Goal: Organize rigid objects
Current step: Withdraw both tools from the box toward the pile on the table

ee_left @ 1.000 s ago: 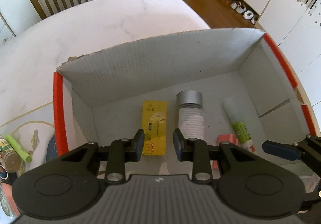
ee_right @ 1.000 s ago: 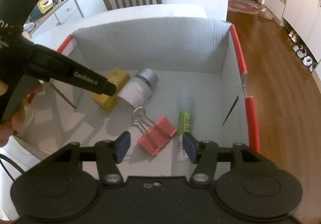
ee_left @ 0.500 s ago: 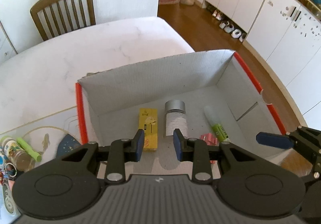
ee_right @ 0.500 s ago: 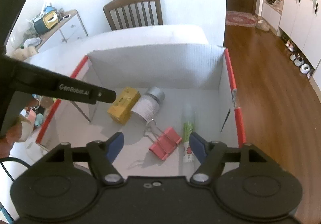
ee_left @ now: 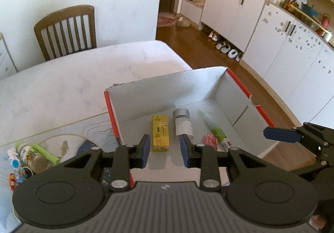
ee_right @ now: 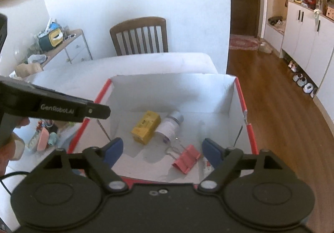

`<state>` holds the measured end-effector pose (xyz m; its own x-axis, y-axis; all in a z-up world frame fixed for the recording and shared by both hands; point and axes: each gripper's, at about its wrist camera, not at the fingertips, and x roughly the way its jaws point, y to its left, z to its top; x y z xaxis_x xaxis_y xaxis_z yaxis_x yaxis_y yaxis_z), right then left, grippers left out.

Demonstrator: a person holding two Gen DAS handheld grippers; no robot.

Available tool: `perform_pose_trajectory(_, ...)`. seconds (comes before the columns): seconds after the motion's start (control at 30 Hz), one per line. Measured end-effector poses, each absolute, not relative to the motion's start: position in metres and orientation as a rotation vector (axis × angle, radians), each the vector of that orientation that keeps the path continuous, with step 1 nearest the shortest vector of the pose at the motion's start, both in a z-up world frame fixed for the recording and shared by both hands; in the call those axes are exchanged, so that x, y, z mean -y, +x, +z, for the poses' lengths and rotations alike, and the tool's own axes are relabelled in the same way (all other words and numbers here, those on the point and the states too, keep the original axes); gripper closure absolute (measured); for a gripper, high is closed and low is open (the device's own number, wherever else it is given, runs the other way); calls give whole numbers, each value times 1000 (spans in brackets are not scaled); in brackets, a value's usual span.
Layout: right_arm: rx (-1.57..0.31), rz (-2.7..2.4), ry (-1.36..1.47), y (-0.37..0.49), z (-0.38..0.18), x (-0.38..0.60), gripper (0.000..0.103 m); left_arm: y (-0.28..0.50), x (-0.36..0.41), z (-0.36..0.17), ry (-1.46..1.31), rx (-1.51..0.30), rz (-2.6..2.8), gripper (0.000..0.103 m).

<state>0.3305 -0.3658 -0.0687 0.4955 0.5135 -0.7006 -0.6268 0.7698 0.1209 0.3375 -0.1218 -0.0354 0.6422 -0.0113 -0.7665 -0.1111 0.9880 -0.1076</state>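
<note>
Hovering pose: both grippers hang above the near edge of the white box [ee_left: 167, 84], held high and tipped down toward its floor, touching nothing.
Left gripper [ee_left: 165, 148]: blue fingers [ee_left: 145, 149] set a moderate gap apart, empty; the gap frames the near end of the yellow carton [ee_left: 160, 132].
Right gripper [ee_right: 161, 150]: fingers [ee_right: 113, 149] spread wide, empty, over the near wall of the box.
Box contents: yellow carton at left, lying flat; bottle [ee_left: 182, 122] with a silver cap just to its right, on its side, cap toward the far wall; glue stick [ee_left: 217, 130] with a green label further right; pink binder clip [ee_right: 185, 161] nearest, between bottle and glue stick.
Box place: on the white tabletop [ee_left: 62, 86], red tape along its left and right rims.
Left view only: a cluster of small items on the tabletop left of the box, among them a green marker [ee_left: 44, 153] and a small jar [ee_left: 37, 163]; the right gripper's blue finger tip entering from the right edge.
Right view only: the binder clip's wire handles pointing toward the bottle; the left gripper's black body marked "GenRobot.AI" crossing from the left; the glue stick mostly hidden behind the right finger.
Both views: a wooden chair [ee_right: 139, 36] at the far side of the tabletop.
</note>
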Motion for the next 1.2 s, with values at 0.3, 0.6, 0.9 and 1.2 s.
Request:
perform_pose_trajectory(0.3,-758,675,-118,296,-56,345,18,296,106,-22,-125,-814,4,73)
perform_pose_trajectory(0.6,-742,679,-108,258,-51,309,17,253,79,-18,-92,-767,-17,73)
perform_pose_trajectory(0.9,-736,708,-123,226,-54,269,17,216,30,-22,-113,-725,17,39)
perform_pose_trajectory(1.2,-722,757,-162,203,-59,221,10,178,-24,-33,-145,-667,53,28)
